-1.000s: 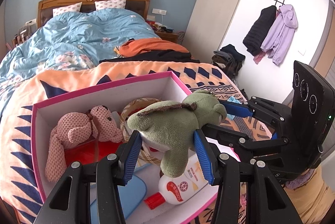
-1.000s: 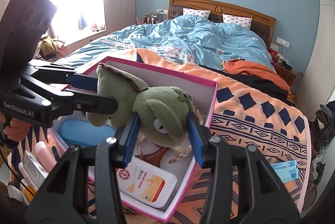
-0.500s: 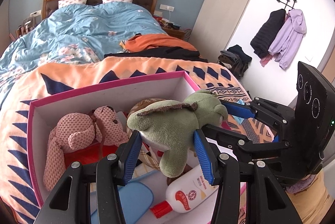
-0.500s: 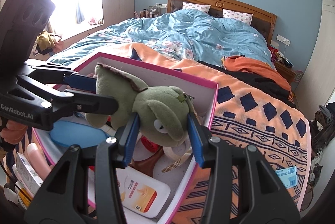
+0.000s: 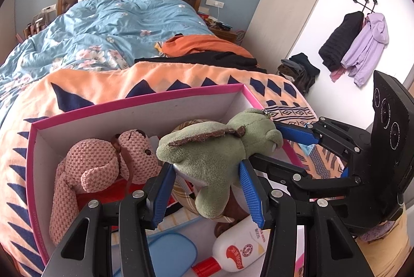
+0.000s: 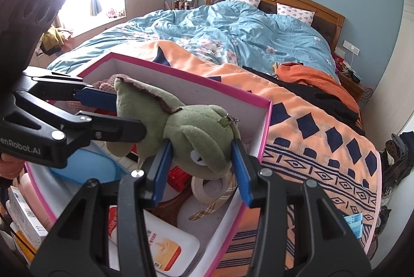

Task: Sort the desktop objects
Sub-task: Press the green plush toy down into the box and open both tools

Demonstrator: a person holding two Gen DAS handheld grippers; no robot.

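Two claws gripping from opposite sides

The left claw (image 5: pixel 208 190) tilts downward, its blue pads pressed partway closed on something soft. The right claw (image 6: pixel 200 169) tilts down likewise, clamped at the other end, and the two meet nearly at right angles.

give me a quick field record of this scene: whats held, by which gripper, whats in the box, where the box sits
held item: green plush toy, above the box
left gripper: shut on the toy's body
right gripper: shut on the toy's head
box: pink rim, white inside, open top
in the box: pink knitted bunny, white lotion bottle, blue lid, tape roll
box sits on: orange patterned blanket on the bed
background: blue quilt, jackets on wall hooks
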